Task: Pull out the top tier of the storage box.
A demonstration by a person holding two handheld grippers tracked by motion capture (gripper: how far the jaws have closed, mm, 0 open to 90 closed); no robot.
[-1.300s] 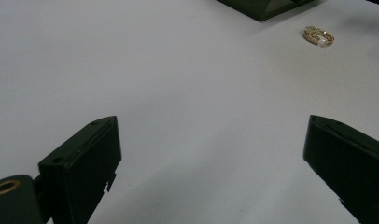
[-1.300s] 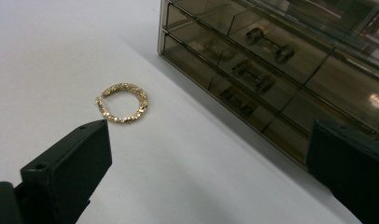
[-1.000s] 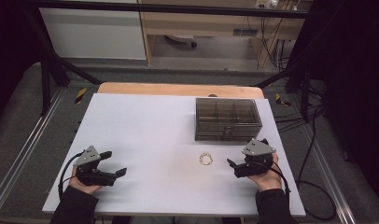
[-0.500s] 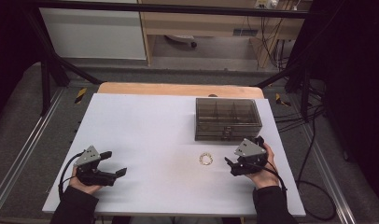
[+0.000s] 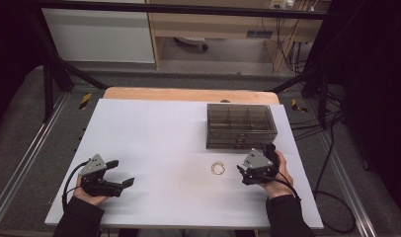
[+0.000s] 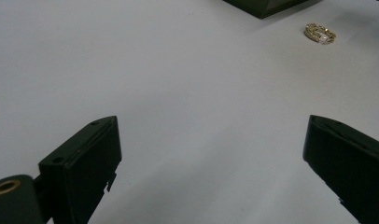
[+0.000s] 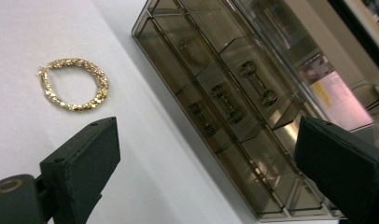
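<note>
A small gold chain bracelet lies flat on the white worktop, curled into a loose ring whose ends do not quite meet; in the right gripper view its links look knobbly and bright, with the gap at the ring's upper left. It sits on bare worktop a little in front of a smoky, see-through plastic box with a closed lid and divided compartments, apart from it and touching nothing. Through the lid, in the right gripper view, the box shows several small dark pieces lying in separate compartments, too dim to name. The right gripper rests just to the right of the bracelet, held in a hand near the box's front right corner. Its fingers are spread wide and hold nothing; seen along them, the bracelet lies beyond and to the left of the left finger, outside the gap, while the box runs across the space between them. The left gripper sits well apart, near the worktop's front left, held in the other hand. Its fingers are likewise wide apart and empty above plain worktop, and the bracelet shows far off at the upper right of that view.
</note>
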